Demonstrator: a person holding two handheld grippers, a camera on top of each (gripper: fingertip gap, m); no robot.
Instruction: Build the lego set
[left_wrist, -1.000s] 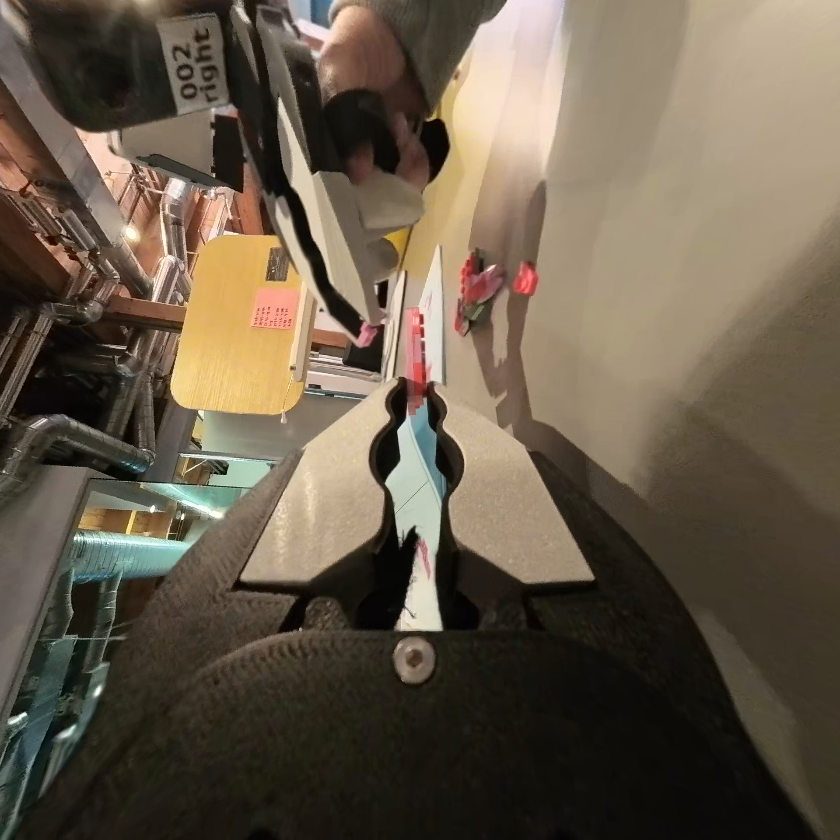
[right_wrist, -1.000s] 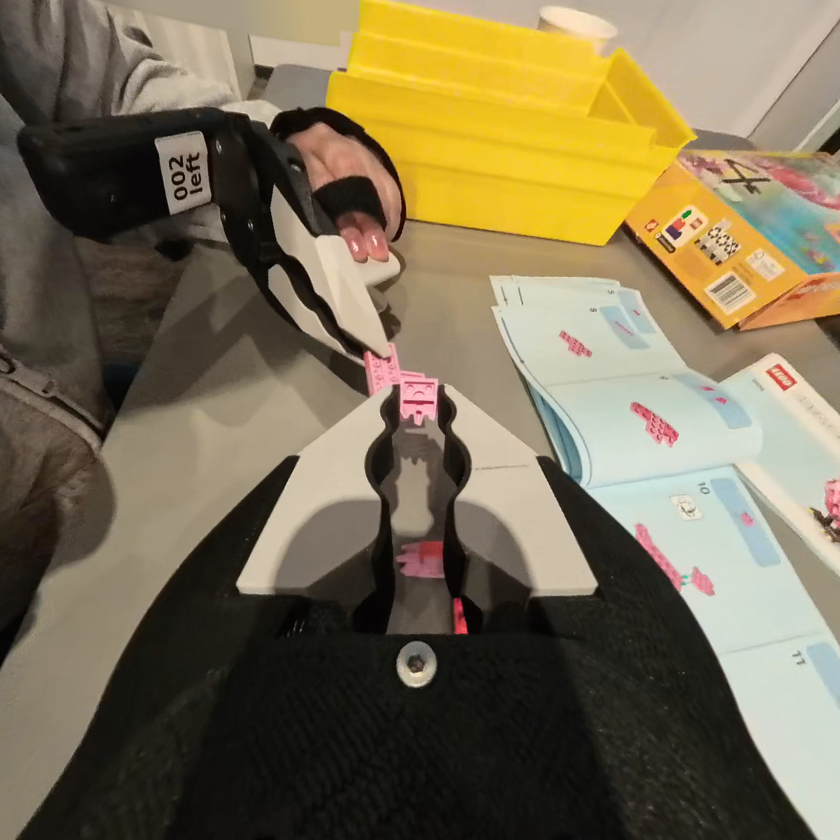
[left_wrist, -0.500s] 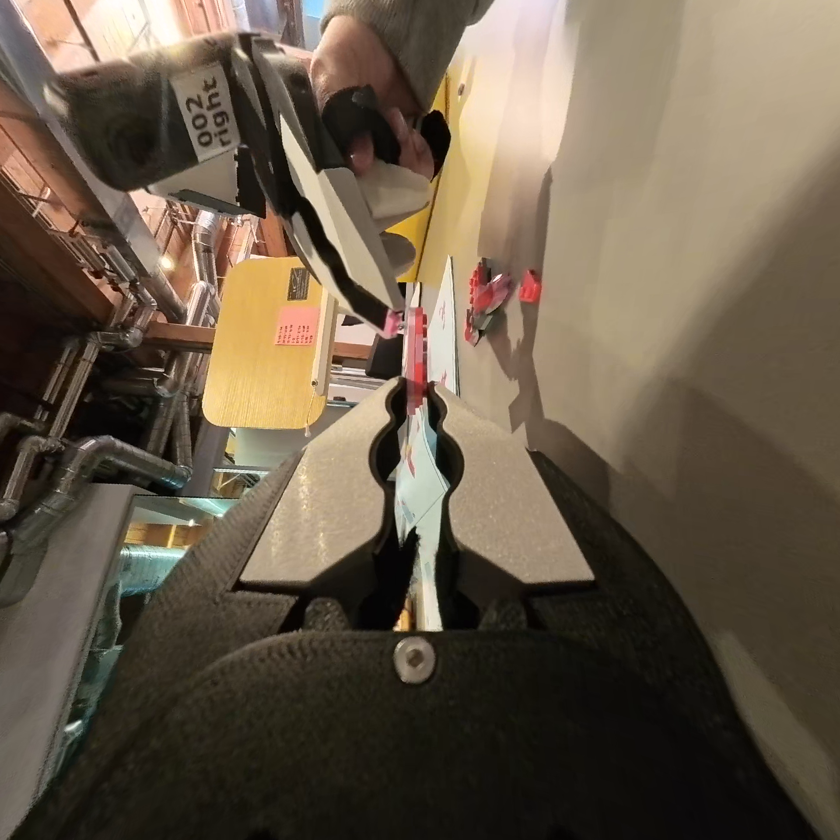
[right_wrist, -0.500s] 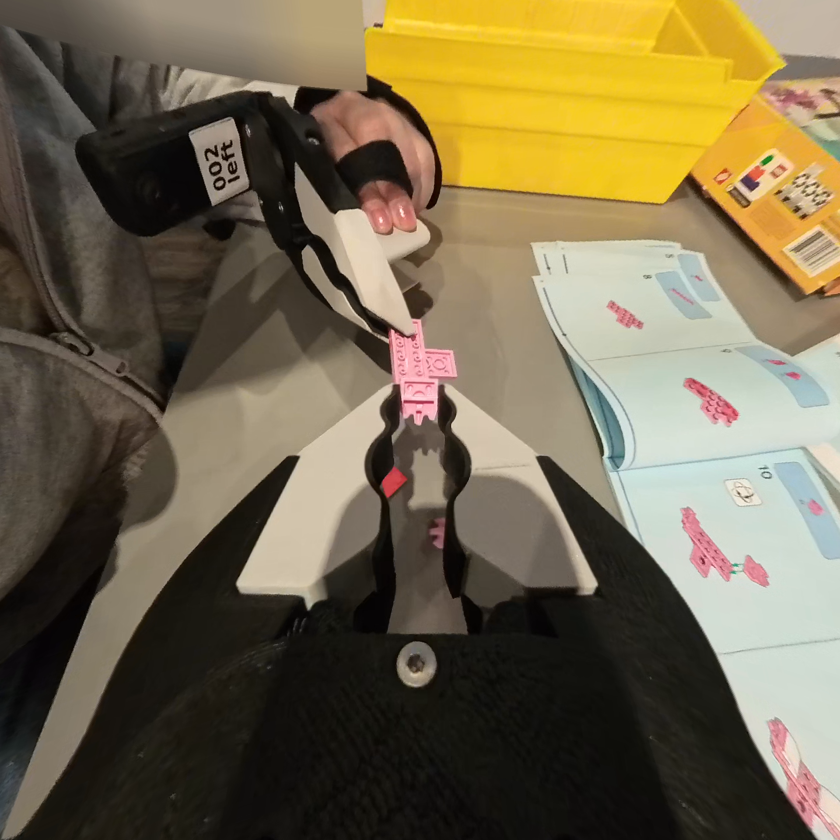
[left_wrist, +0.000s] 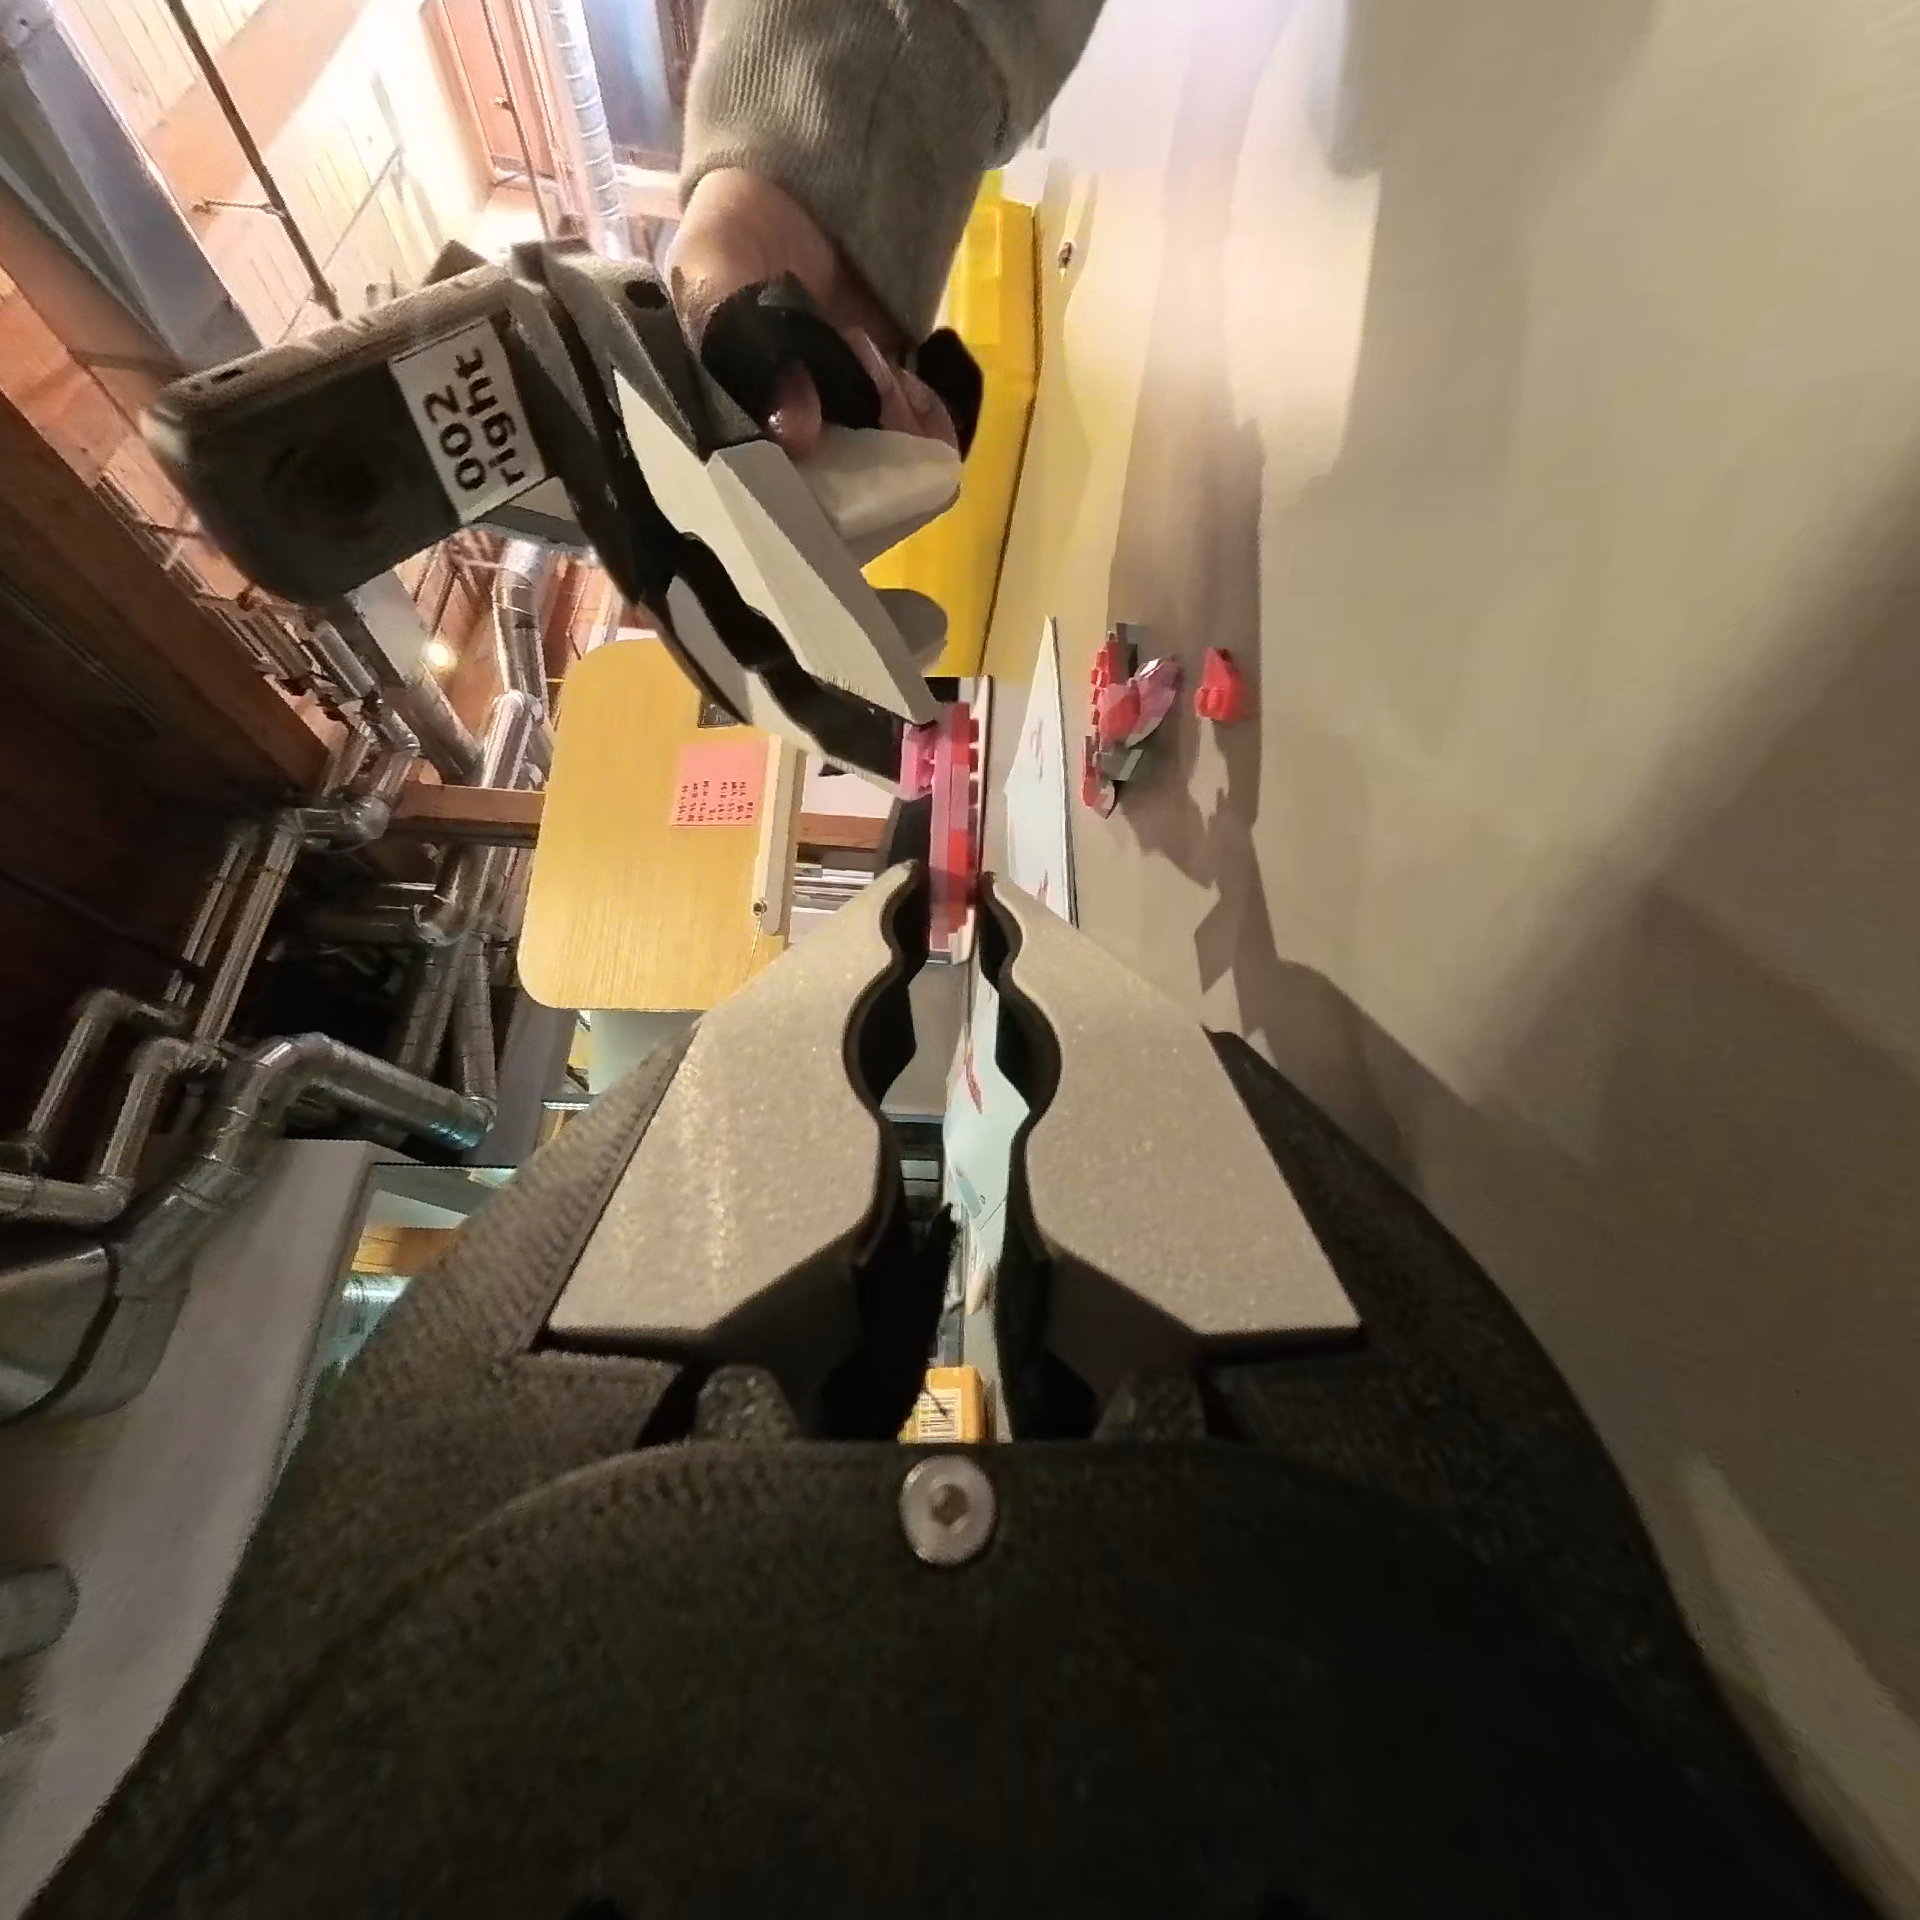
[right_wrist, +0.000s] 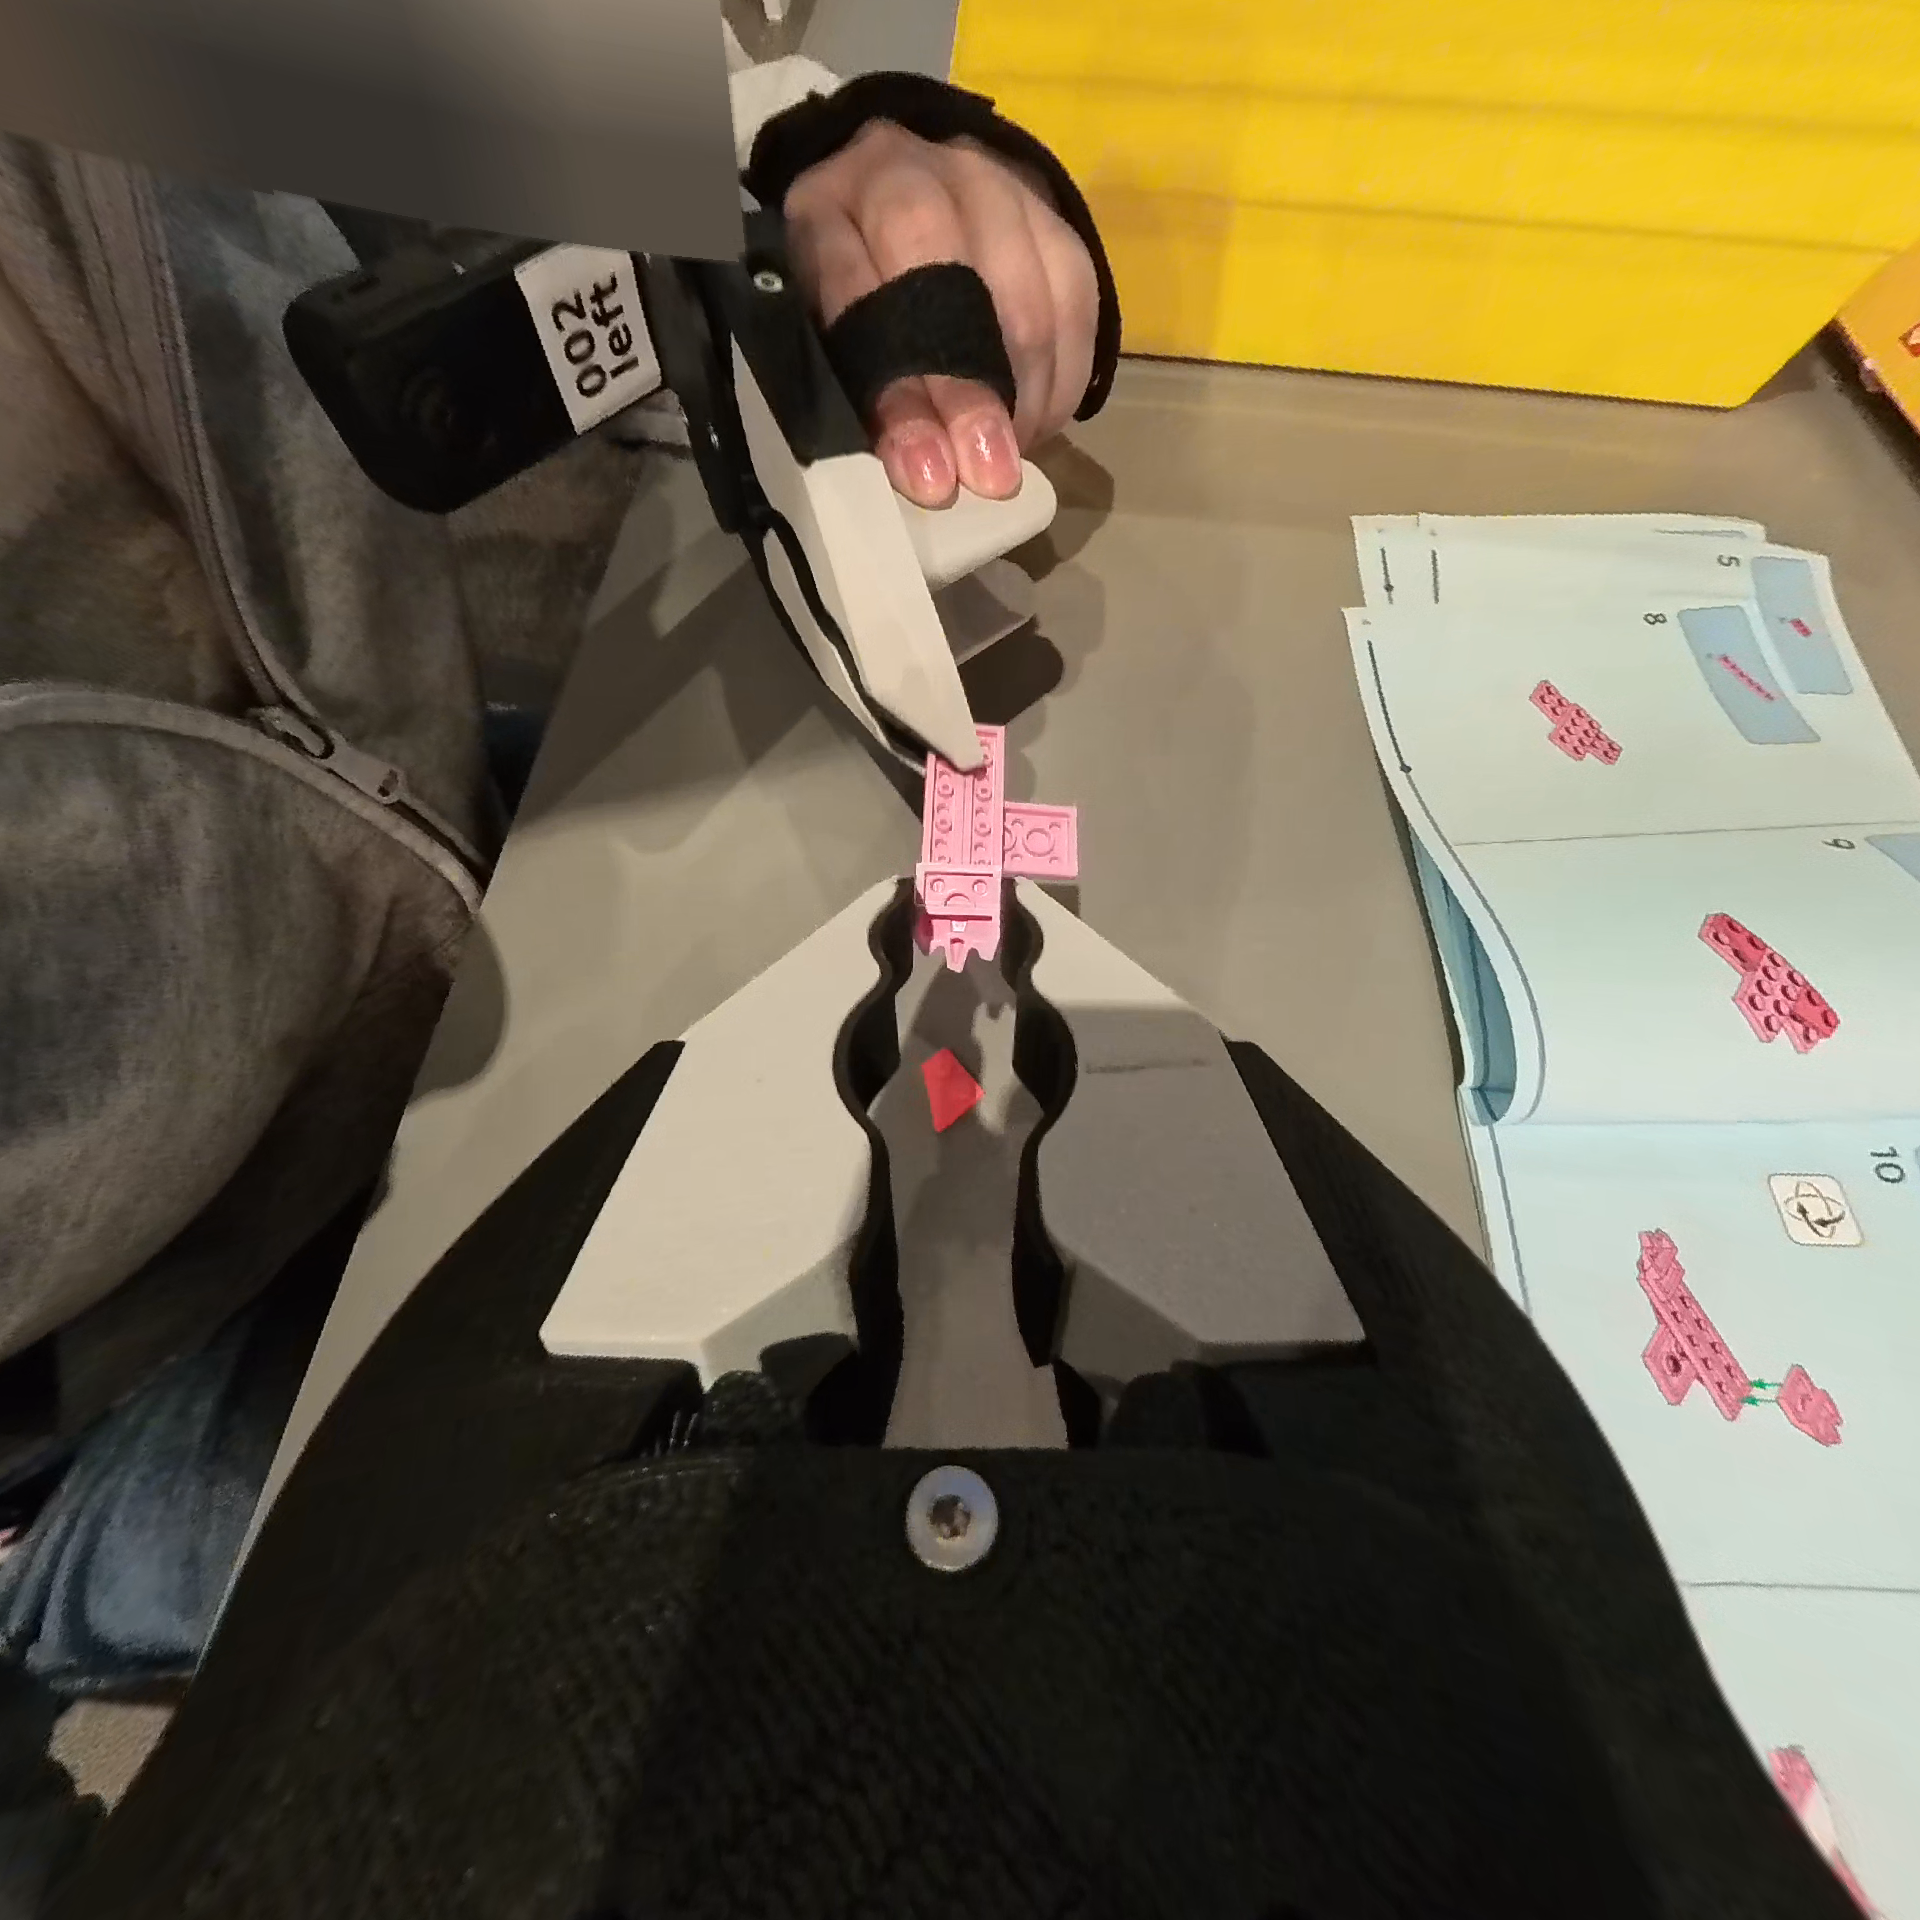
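- My right gripper (right_wrist: 958, 906) pinches the pink plates (right_wrist: 964, 831), pointing to 12 o'clock.
- My left gripper (left_wrist: 948, 896), rolled sideways, clamps their far end.

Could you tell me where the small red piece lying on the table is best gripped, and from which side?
Probably from above, jaws closing across the red piece on its opposite flat edges. It looks like a low wedge lying loose on the table, so a side approach would likely push it along.

Pink lego assembly (right_wrist: 961, 831), red brick (right_wrist: 948, 1086), yellow bin (right_wrist: 1455, 187), lt-blue booklet (right_wrist: 1662, 935), grey table (right_wrist: 1195, 727)
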